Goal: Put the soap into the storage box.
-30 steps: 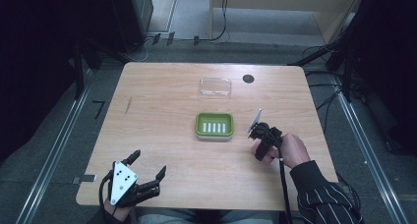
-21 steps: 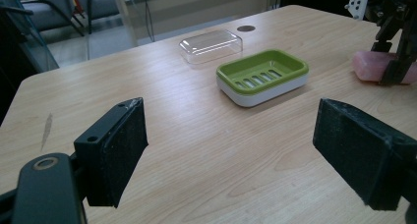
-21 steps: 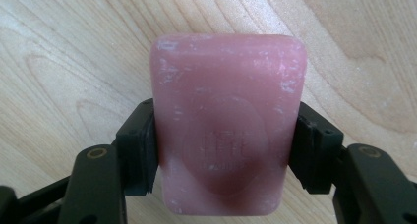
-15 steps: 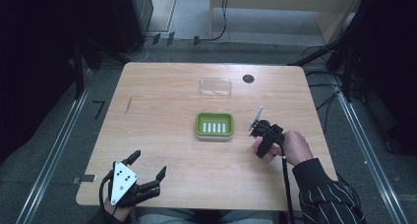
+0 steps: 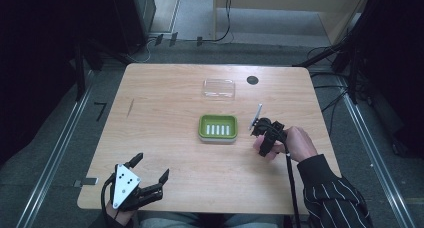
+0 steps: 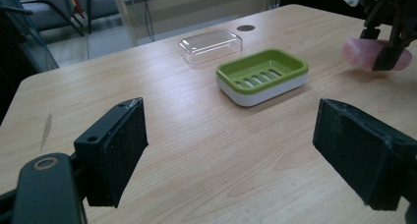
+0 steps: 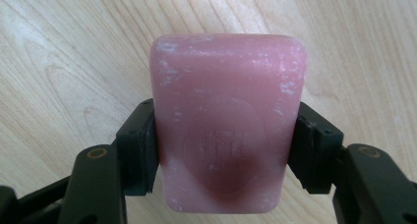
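Observation:
A pink bar of soap point(image 7: 228, 121) sits clamped between the jaws of my right gripper point(image 7: 227, 150), just above the wooden table. In the high view the right gripper point(image 5: 263, 144) hangs just right of a green soap dish point(image 5: 218, 128) with a slotted floor and a white base. From the left gripper view the soap point(image 6: 366, 54) is to the right of the dish point(image 6: 262, 74). Near the table's front left edge my left gripper point(image 5: 151, 166) stands open, nothing between its pads point(image 6: 120, 145).
A clear plastic lid point(image 5: 219, 88) lies behind the dish, towards the far edge. A small dark round disc point(image 5: 252, 80) sits on the table right of the lid. A faint dark streak point(image 5: 131, 107) marks the wood at the left.
My right gripper, with the soap in it, has edged slightly towards the dish. The left gripper has stayed where it was.

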A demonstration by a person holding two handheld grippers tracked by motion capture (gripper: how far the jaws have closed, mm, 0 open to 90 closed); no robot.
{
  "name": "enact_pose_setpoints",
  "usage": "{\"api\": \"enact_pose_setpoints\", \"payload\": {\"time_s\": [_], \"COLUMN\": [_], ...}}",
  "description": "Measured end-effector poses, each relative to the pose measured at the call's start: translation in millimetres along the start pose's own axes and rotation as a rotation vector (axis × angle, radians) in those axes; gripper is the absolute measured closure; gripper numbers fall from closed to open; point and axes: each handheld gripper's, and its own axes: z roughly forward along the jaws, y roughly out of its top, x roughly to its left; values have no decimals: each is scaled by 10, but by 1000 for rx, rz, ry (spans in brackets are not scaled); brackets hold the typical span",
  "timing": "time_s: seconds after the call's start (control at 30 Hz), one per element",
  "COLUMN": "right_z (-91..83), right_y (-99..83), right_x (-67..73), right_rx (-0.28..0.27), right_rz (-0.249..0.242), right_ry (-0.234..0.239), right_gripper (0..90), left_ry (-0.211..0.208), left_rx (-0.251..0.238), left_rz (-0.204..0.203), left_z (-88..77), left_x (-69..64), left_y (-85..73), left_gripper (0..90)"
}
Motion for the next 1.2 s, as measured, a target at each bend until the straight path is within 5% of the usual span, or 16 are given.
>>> {"api": "enact_pose_setpoints", "payload": {"time_s": [1.2], "right_z": [-143], "right_y": [382], "right_x": [-125], "right_rx": [-1], "right_rz": [-209], "right_ry": [-39], "right_gripper": [386], "left_ry": [-5], "left_rx": [3], "left_rz": [9], "left_z": [2], "left_x": [0], "left_y": [-1], "left_gripper": [136]}}
